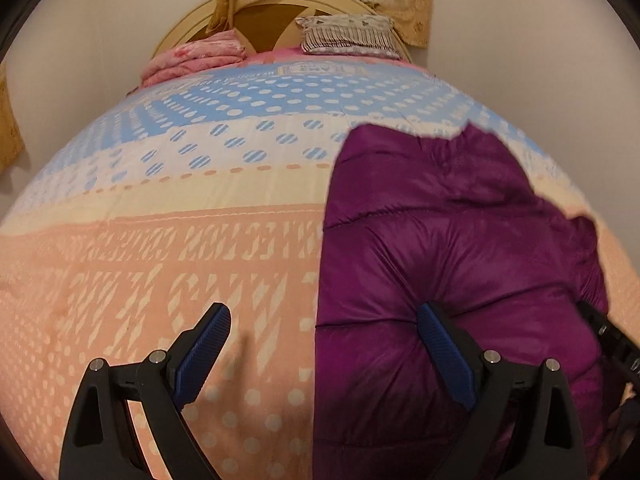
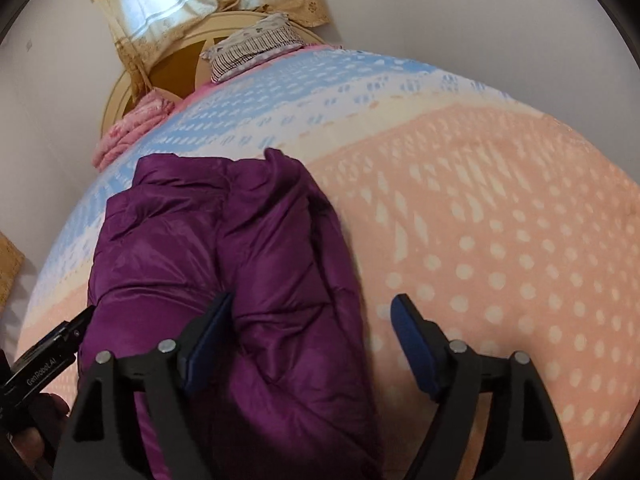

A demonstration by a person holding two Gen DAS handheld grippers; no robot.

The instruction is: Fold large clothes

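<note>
Lying folded on the bed's patterned quilt (image 1: 160,240), the purple puffer jacket (image 1: 460,240) sits below both grippers. The left gripper (image 1: 324,324) has its fingers spread wide: its right finger (image 1: 444,344) rests against the jacket's near edge, its left finger (image 1: 204,344) is over bare quilt. The right gripper (image 2: 312,320) is also spread wide, the jacket's right side between its fingers, unpinched. Pillows (image 1: 348,34) lie by the headboard (image 1: 180,32).

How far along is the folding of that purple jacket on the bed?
Done: the purple jacket lies folded lengthwise into a narrow bundle on the bedspread. In hand: nothing; the left gripper and right gripper are both open. Left: probably a crosswise fold.
</note>
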